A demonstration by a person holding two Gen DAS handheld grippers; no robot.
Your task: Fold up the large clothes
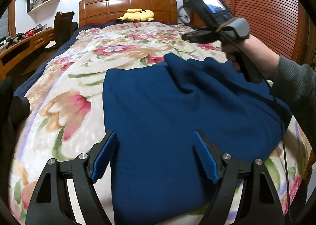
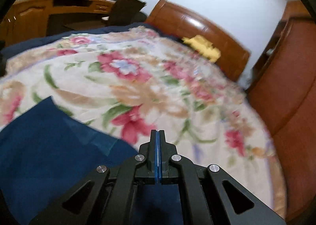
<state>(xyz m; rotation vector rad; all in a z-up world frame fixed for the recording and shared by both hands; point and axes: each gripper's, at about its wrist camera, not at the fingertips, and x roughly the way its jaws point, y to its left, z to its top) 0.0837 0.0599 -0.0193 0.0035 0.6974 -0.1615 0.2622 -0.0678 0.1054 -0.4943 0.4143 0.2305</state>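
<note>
The blue garment [image 1: 177, 110] lies on the bed's floral blanket [image 1: 110, 47], partly folded into a rough rectangle, its far right corner rumpled. My left hand-held gripper [image 1: 155, 157] hovers spread above its near edge; my right hand-held gripper [image 2: 158, 157] is clenched on nothing. More folds remain, I judge.

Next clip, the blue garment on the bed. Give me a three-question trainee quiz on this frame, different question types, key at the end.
1. True or false: the right gripper is shut on the blue garment.
2. Which gripper has its jaws apart? A) left B) right
3. Fill in: the yellow plush toy lies by the bed's ____.

Key: 1 false, it is shut on nothing. 2 A, the left gripper, above the garment. 3 headboard.
</note>
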